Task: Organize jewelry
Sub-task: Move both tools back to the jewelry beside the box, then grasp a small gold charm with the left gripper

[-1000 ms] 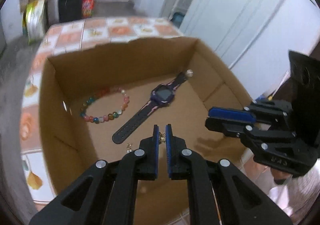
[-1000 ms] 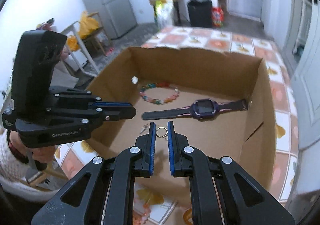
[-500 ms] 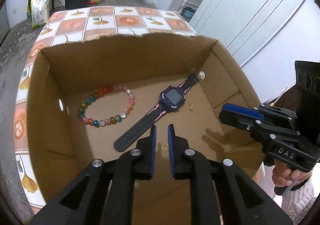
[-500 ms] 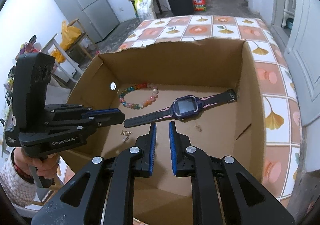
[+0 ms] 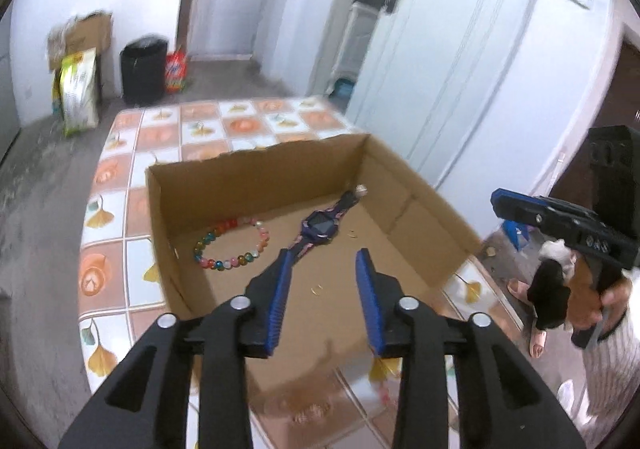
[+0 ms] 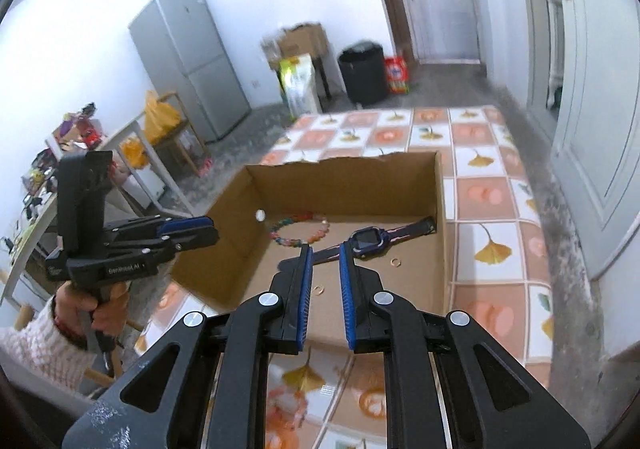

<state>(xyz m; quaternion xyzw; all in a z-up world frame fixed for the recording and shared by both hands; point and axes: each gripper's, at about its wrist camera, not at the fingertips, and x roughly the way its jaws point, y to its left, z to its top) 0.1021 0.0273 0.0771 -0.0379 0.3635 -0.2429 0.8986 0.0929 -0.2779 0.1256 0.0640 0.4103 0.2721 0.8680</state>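
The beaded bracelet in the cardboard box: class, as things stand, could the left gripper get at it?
Probably yes. The beaded bracelet lies alone on the floor of the open-topped cardboard box, apart from the watch. The left gripper is empty, its jaws opening, and nothing lies between it and the bracelet.

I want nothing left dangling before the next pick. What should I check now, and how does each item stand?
1. Left hand-held gripper empty: ok, its jaws are opening with nothing between them.
2. Right hand-held gripper empty: ok, a narrow gap, nothing pinched.
3. Both gold rings in the cardboard box: ok, one near the front, one beside the watch.
4. Bead bracelet in the box: ok.
5. More jewelry outside the box: cannot tell.
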